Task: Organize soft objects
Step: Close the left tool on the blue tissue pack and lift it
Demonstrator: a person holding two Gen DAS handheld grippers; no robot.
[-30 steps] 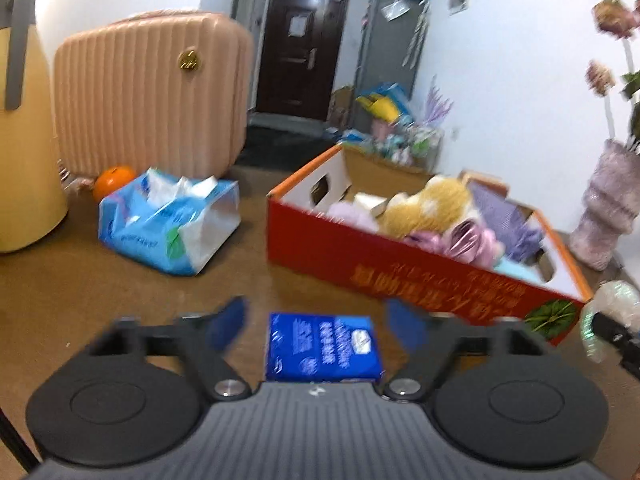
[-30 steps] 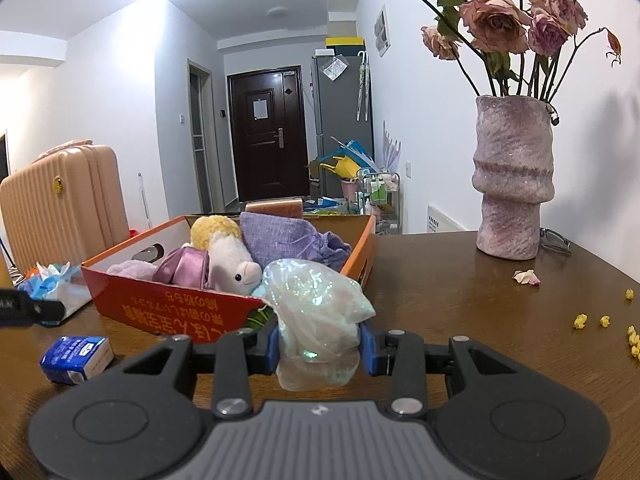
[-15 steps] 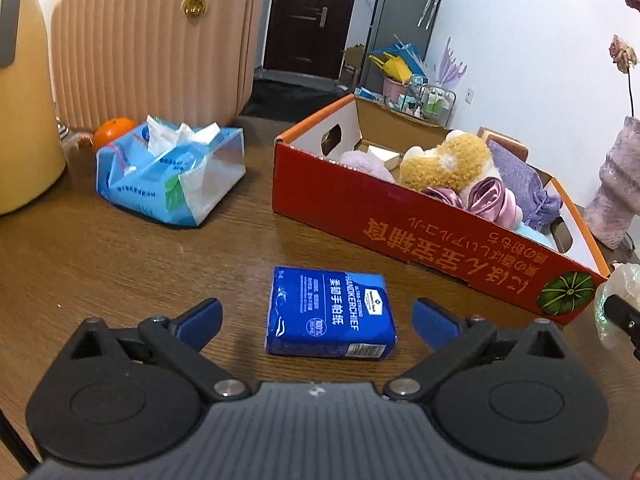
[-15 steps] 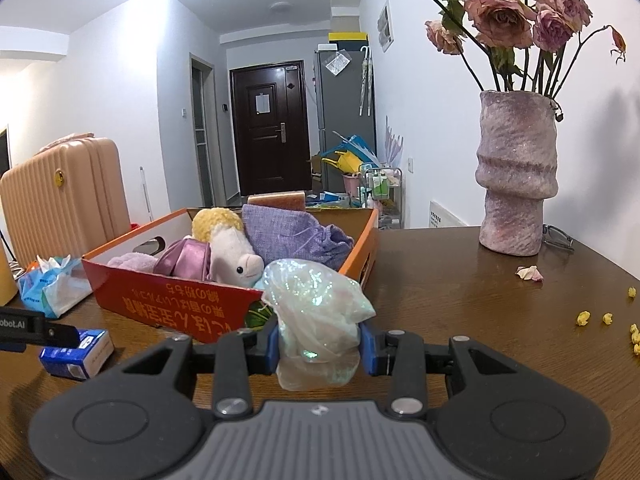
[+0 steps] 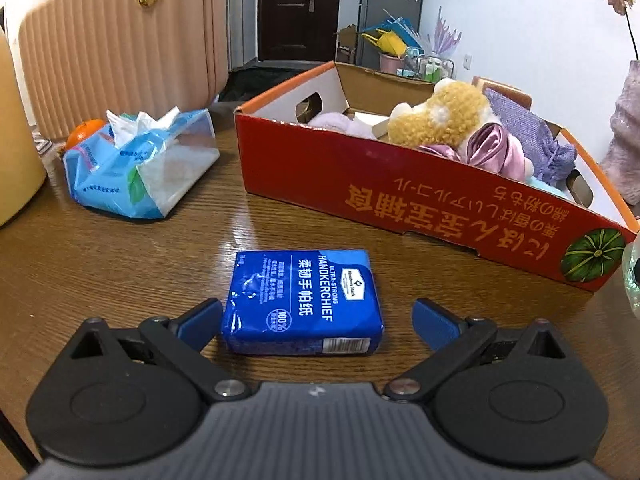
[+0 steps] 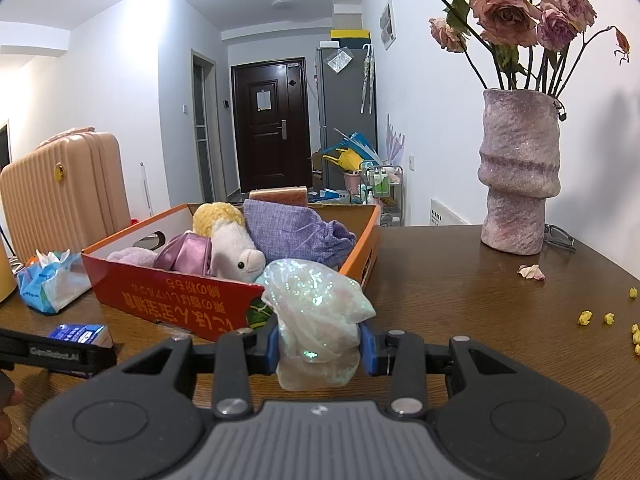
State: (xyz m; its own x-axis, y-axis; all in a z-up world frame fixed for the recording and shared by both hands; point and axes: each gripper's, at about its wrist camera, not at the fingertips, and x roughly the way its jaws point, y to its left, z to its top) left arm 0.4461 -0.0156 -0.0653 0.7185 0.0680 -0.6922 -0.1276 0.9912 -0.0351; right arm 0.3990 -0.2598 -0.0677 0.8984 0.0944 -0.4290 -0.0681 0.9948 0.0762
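Centrally, the wooden table (image 5: 120, 248) carries the red cardboard box (image 5: 420, 196) of soft toys at upper right. Lower centre, the left gripper (image 5: 318, 318), jaws just narrowing yet unclenched, straddles the blue handkerchief pack (image 5: 302, 300); the right gripper (image 6: 319, 344) clenches the iridescent bag (image 6: 316, 312) at centre.
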